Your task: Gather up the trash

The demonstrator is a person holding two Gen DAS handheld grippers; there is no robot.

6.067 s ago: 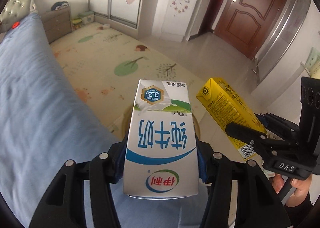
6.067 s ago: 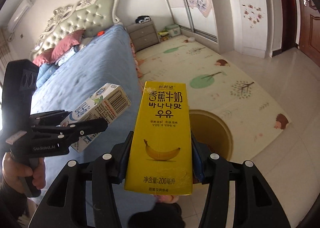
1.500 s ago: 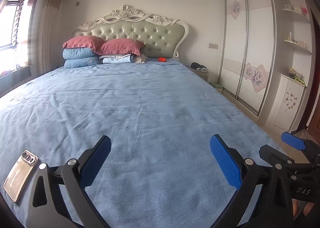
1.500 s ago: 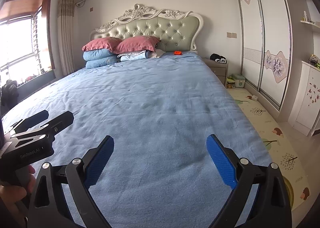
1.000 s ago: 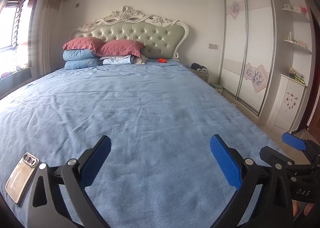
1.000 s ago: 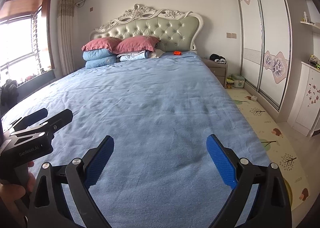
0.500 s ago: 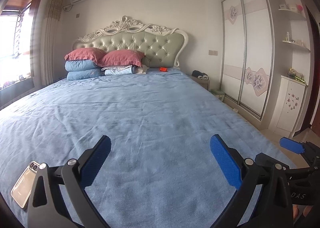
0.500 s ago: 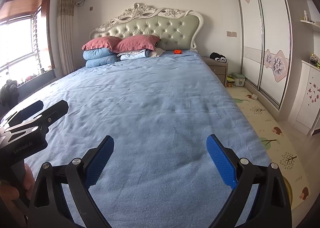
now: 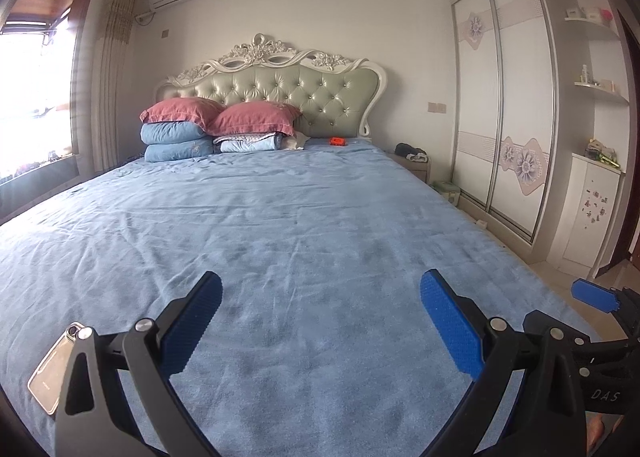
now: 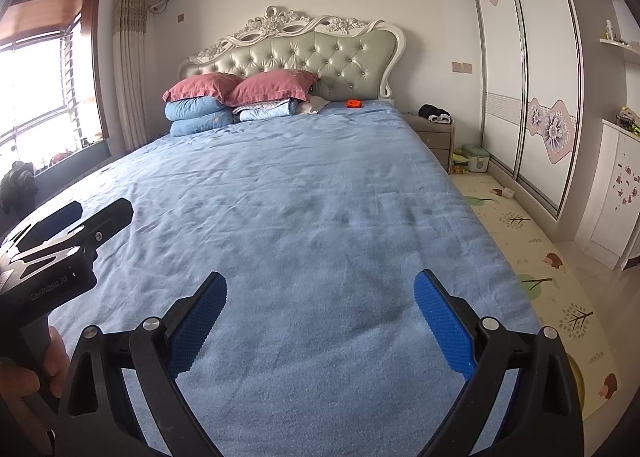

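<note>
My left gripper (image 9: pixel 320 297) is open and empty, held over the foot of the blue bed (image 9: pixel 288 225). My right gripper (image 10: pixel 320 295) is open and empty too, over the same end of the bed (image 10: pixel 304 197). The right gripper's blue pad (image 9: pixel 594 295) shows at the right edge of the left wrist view. The left gripper (image 10: pixel 76 223) shows at the left of the right wrist view. No milk carton or other trash is in view. A small orange object (image 9: pixel 338 141) lies near the headboard.
A phone (image 9: pixel 54 367) lies on the bed at the near left. Pillows and folded quilts (image 9: pixel 208 129) are stacked at the headboard. A nightstand (image 10: pixel 434 129), a play mat (image 10: pixel 532 277) and wardrobe doors (image 10: pixel 524 69) lie to the right.
Six seconds ago each gripper held a carton over a round bin on the floor; now both are open and empty, facing the bed. In the last second both views tilted slightly up.
</note>
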